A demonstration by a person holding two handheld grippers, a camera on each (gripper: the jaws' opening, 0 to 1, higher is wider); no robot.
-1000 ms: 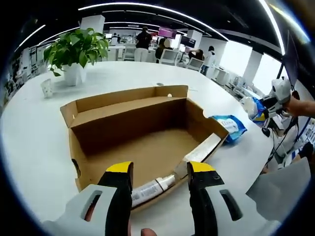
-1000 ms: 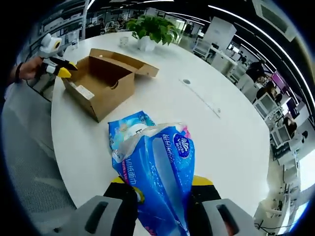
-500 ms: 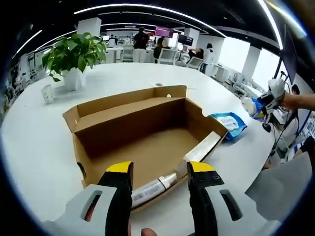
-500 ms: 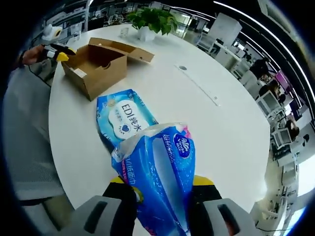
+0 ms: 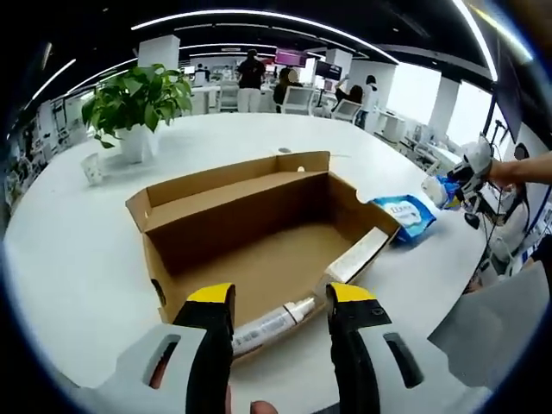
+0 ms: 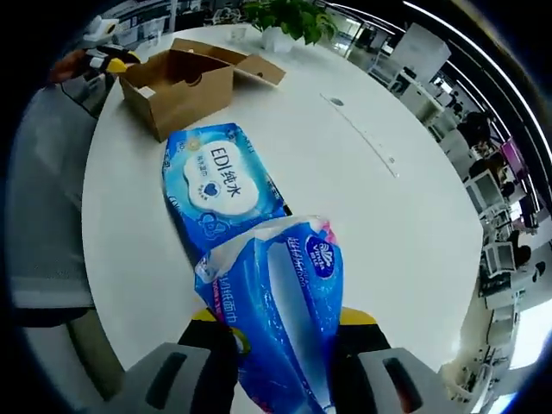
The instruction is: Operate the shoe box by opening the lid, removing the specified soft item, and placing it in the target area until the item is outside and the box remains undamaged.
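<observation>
The cardboard shoe box (image 5: 259, 233) lies open on the white table (image 5: 78, 250), its lid folded back, with a white tube (image 5: 267, 323) along its near wall. My left gripper (image 5: 280, 302) stands open at the box's near edge, nothing between its jaws. In the right gripper view the box (image 6: 181, 82) sits far off at the upper left. My right gripper (image 6: 280, 323) is shut on a blue tissue pack (image 6: 280, 302), held above the table. A blue wet-wipes pack (image 6: 220, 185) lies flat just beyond it; it also appears right of the box as the wipes pack (image 5: 405, 216).
A potted plant (image 5: 134, 103) and a small white cup (image 5: 90, 168) stand at the table's far left. A person's grey clothing (image 6: 47, 198) borders the table edge. Desks, chairs and people fill the office behind.
The right gripper has carried the tissue pack closer over the wipes pack and farther from the box. The left view shifted slightly; the left gripper stays open at the box.
</observation>
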